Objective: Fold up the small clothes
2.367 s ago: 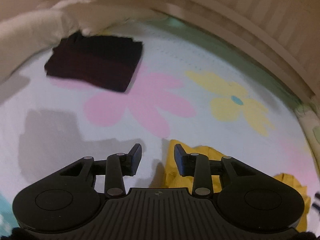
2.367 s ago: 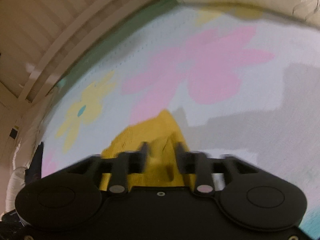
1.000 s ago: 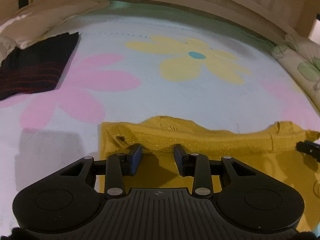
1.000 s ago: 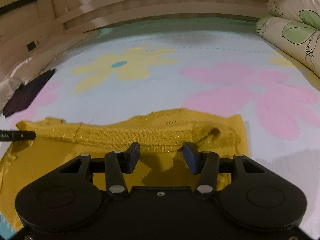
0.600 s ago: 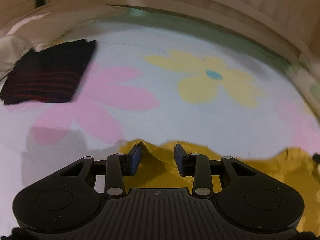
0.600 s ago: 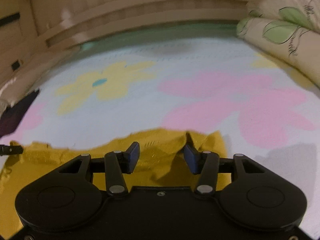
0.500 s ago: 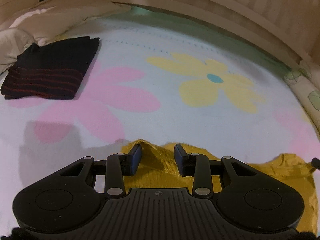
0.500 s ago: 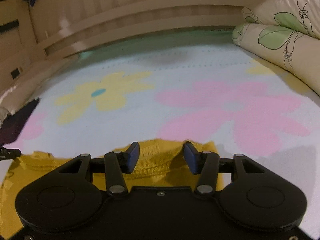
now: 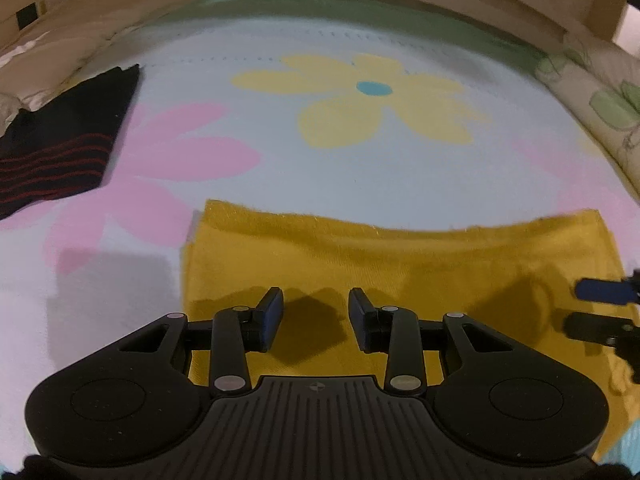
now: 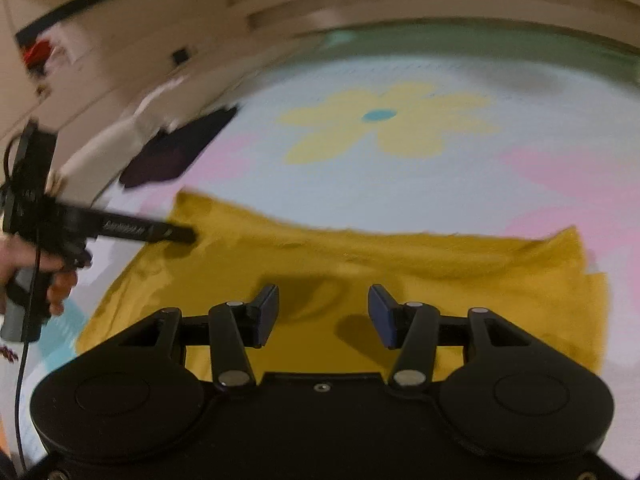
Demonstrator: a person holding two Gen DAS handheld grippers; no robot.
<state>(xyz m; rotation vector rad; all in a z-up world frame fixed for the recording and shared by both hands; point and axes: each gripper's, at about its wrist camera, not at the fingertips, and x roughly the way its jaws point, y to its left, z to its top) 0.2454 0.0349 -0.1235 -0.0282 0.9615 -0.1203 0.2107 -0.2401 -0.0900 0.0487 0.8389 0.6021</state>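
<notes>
Left wrist view: we see the left tongs [image 9: 316, 312] hanging over a mustard-yellow knit garment [image 9: 360, 252] spread flat on a bed sheet [image 9: 280, 168] printed with large pink and yellow flowers. Its blue-padded fingers [image 9: 272, 312] stand apart with only bare yellow cloth showing between them, so the tongs are released and grasp nothing. At the right edge of this view, the tips of the right tongs [image 9: 596, 308] poke in over the garment's right side. A folded dark garment with red stripes [image 9: 60, 148] lies far left on the sheet, well apart from the yellow one, beside a pale pillow [image 9: 60, 60]. A flower-print pillow [image 9: 600, 100] lines the far right.

From the right wrist view, somewhat blurred, the right tongs [image 10: 324, 312] likewise hang released above the yellow garment [image 10: 400, 256], fingers parted and empty. The garment's far edge is a straight folded line; its right edge shows a second layer peeking out beneath. At left, a person's hand [image 10: 36, 268] grips the handle of the left tongs [image 10: 176, 234], whose tips reach over the garment's far left corner. The dark garment [image 10: 176, 152] sits beyond, near the bed's wooden frame [image 10: 360, 8].
</notes>
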